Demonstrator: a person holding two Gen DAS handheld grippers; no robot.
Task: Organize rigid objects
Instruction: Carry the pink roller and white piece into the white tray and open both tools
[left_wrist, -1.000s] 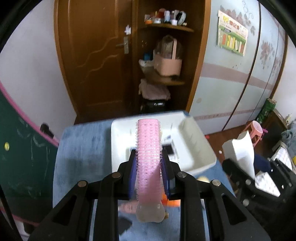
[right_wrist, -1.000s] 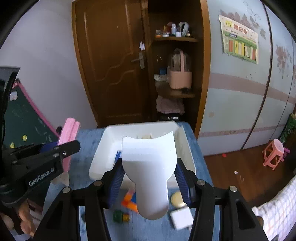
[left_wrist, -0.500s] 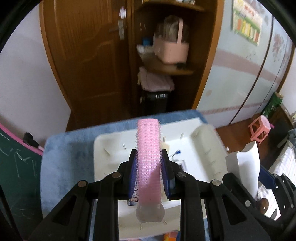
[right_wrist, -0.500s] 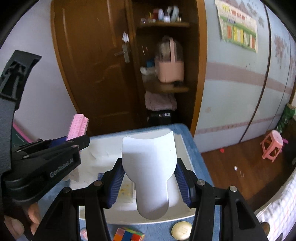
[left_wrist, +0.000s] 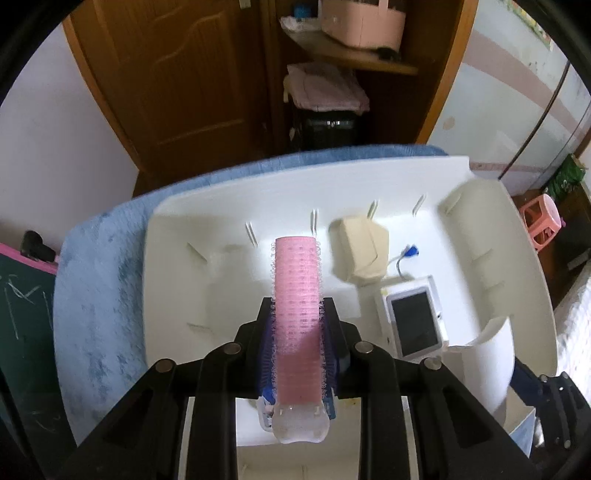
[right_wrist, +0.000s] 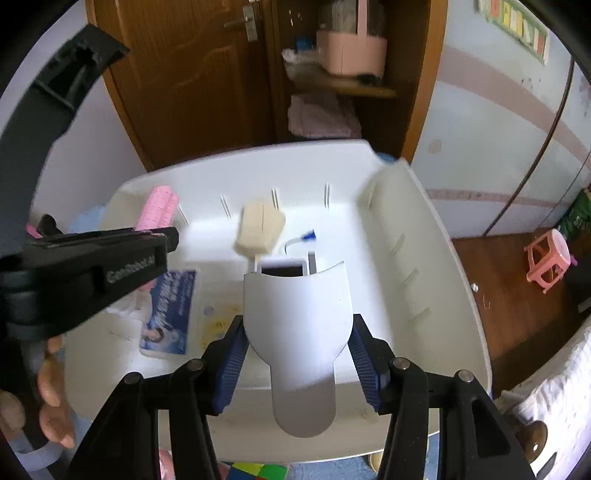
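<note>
Both grippers hold items over the white bin, ready to drop them in.
Left gripper (left_wrist: 297, 354) has its fingers pinched tight on a pink hair roller (left_wrist: 297, 310) around its lower half, the long axis running out ahead over the bin (left_wrist: 207, 206). The roller looks light, hollow and a bit springy, with a bristly surface that grips the pads, so it seems unlikely to slip; a mid-body hold seems best. Right gripper (right_wrist: 297, 350) has its fingers half spread, clamped on the sides of a white scoop (right_wrist: 297, 314): thin stiff plastic, smooth, probably light and slippery, best held at the wide body above the handle. Both items hang above the bin floor, where a cream block (right_wrist: 260, 230), a small screen device (left_wrist: 415, 319) and a card (right_wrist: 168, 314) lie. The bin sits on a blue-covered desk (left_wrist: 92, 295).
</note>
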